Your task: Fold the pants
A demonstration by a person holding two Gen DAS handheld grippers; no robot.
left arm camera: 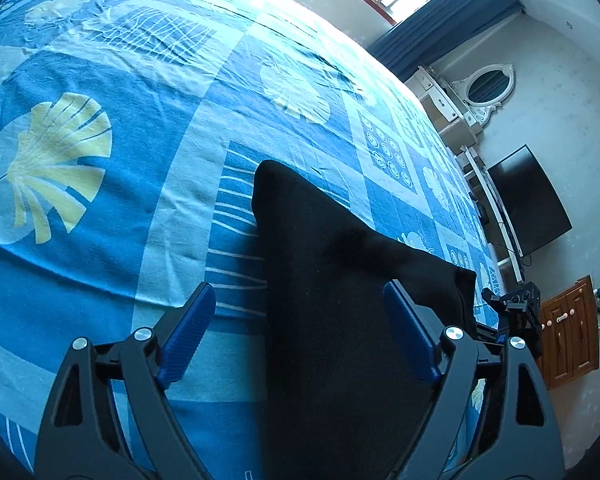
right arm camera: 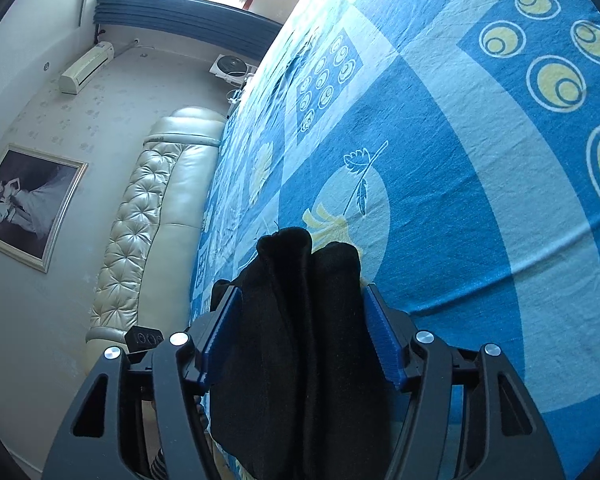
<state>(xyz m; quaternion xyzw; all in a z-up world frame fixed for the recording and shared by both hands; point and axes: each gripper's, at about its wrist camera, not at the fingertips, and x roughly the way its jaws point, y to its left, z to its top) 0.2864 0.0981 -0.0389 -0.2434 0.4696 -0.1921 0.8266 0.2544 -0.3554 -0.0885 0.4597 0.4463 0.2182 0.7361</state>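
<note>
The black pants (left arm camera: 332, 280) lie on the blue patterned bed sheet (left arm camera: 120, 184), a flat dark panel running out from between my left fingers. My left gripper (left arm camera: 300, 312) is wide open, its blue pads on either side of the cloth without pressing it. My right gripper (right arm camera: 300, 312) has its blue pads against both sides of a bunched fold of the black pants (right arm camera: 296, 320), which stands up between them. The other gripper's black body (left arm camera: 516, 312) shows past the pants' right edge.
The bed sheet (right arm camera: 480, 200) fills most of both views. A cream tufted headboard (right arm camera: 148, 224) runs along the bed's left side in the right wrist view. A dark TV (left arm camera: 532, 200), a white vanity (left arm camera: 460, 108) and a wooden cabinet (left arm camera: 572, 332) stand past the bed edge.
</note>
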